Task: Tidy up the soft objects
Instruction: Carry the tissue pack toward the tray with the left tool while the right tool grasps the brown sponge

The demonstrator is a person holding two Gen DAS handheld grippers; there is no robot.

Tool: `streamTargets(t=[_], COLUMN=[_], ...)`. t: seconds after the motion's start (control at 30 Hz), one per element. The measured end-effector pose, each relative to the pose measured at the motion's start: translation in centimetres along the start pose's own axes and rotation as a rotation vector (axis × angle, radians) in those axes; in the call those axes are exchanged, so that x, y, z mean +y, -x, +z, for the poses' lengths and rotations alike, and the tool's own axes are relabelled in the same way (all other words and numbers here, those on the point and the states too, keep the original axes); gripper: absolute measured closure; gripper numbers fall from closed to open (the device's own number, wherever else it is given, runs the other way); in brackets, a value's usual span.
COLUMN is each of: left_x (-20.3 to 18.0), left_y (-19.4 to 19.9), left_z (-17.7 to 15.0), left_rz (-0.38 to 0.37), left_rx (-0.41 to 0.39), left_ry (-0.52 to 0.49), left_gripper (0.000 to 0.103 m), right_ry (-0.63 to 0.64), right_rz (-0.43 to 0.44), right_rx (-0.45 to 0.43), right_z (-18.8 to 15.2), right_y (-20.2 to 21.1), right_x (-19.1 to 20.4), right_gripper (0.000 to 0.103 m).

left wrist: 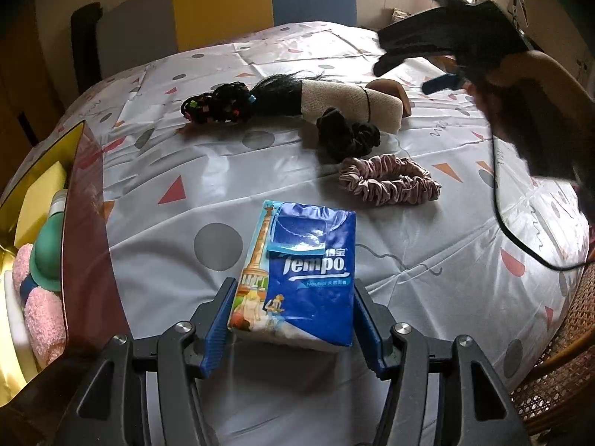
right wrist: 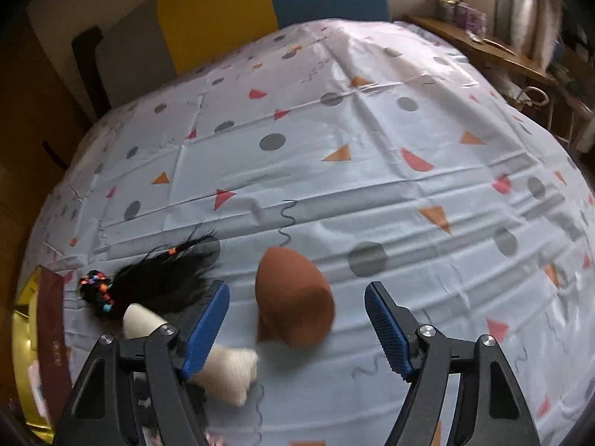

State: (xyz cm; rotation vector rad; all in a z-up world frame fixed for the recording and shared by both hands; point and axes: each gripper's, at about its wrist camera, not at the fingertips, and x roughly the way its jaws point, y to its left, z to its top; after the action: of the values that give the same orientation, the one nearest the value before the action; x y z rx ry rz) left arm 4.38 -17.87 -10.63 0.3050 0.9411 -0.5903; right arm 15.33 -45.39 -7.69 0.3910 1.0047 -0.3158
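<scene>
1. The left gripper (left wrist: 292,329) stands spread around the near end of the tissue pack (left wrist: 301,278). Its left pad looks to touch the pack's edge, the right one sits just beside it; no squeeze shows yet.
2. Close evenly on the pack's long sides, gently, since the soft pack will buckle under a hard pinch.
3. The box (left wrist: 80,230) lies at 9 o'clock of the pack, already holding fluffy pink things; carry the pack there.
4. The right gripper (right wrist: 297,329) hangs spread over the brown sponge (right wrist: 293,297), which sits between its fingers and, as far as the blur lets me judge, untouched.
5. At 1 o'clock of the pack lie the pink scrunchie (left wrist: 390,180) and the dark scrunchie (left wrist: 347,135).
</scene>
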Motion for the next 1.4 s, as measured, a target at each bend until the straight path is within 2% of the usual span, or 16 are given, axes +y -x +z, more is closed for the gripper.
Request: streamTargets(t=[0.07,0.1,0.13,0.23,0.33,0.5,0.63,0.77,0.87,1.03,1.17,1.4], left_x=[0.0,0.0,0.0,0.1,0.0,0.0,0.0,-0.1,0.0,0.4,1.4,3.5], left_y=[0.0,0.0,0.0,0.0,0.0,0.1,0.1,0.3,1.0,4.0,6.2,8.9], left_z=[0.0,0.0,0.0,-0.1,-0.1,-0.1,0.0,0.1,0.2,0.8,1.2,1.6], left_rz=[0.0,0.0,0.0,-0.001,0.004,0.003,0.01,0.028,0.03,0.031,0.008,0.024], left_rx=[-0.001,-0.002,-0.003,-0.005,-0.009,-0.01,-0.01,-0.001,-0.009,-0.07,-0.112,-0.165], left_ry=[0.0,0.0,0.0,0.001,0.0,0.006,0.012,0.006,0.015,0.037,0.096,0.169], left_gripper=[0.043,0.043,0.043,0.043,0.043,0.044,0.046,0.047,0.049,0.051,0.051,0.051], right_ry=[0.012,0.026,0.047,0.084,0.091,0.072,0.069,0.114,0.134,0.126,0.129,0.153], right_rz=[-0.015,-0.031,-0.064,-0.05,-0.048,-0.041,-0.036,-0.064,-0.069,-0.06,-0.056,-0.067], right_rx=[0.026,0.048,0.084,0.067,0.012,-0.013,0.039,0.115,0.103,0.109,0.105,0.102], right_z=[0.5,0.5,0.4,0.3,0.0,-2.2,-5.5,-8.4,-8.3,-8.4,-8.5,-8.5], right_y=[-1.3,-2.1,-3.0,-2.5,-0.1,3.3,3.9,2.2,2.0,1.5,1.5,1.4], right_x=[0.5,0.6,0.8,1.2,1.0,-0.2,-0.9,-0.7,-0.2,-0.6,-0.8,-0.4], right_gripper=[0.03,0.037,0.065,0.068,0.068,0.064,0.063,0.063,0.063,0.063,0.063,0.063])
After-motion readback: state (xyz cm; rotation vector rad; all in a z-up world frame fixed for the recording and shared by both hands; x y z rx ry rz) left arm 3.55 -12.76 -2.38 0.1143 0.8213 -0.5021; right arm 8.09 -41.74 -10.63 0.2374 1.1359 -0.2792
